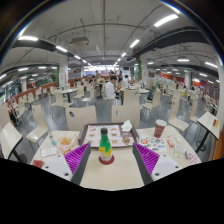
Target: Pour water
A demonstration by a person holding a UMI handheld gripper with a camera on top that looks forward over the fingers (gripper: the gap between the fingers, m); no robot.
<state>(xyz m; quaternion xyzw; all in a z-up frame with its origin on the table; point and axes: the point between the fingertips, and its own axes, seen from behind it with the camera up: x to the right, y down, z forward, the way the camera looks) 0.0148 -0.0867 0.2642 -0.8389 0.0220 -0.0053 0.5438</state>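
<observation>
Between spread purple-padded fingers of hand-held gripper (105, 160): green plastic bottle with yellow label and red base (104, 146), ungripped, upright on white surface (110, 172). Brown paper cup (160, 127) positioned beyond, rightward.

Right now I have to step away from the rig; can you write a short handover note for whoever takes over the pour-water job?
Gripper: open, holding nothing, level above the near table.
Bottle: green body, yellow label, red base, standing upright on the table between the fingers, with a gap at each side.
Cup: reddish-brown, upright on the same table, beyond the right finger and apart from the bottle. Whether it holds water cannot be seen.
Done: gripper lined up on the bottle.
Left: close on the bottle, lift it, carry it to the cup, tip to pour, set it back. Papers and small items lie near the cup, so go gently there.
</observation>
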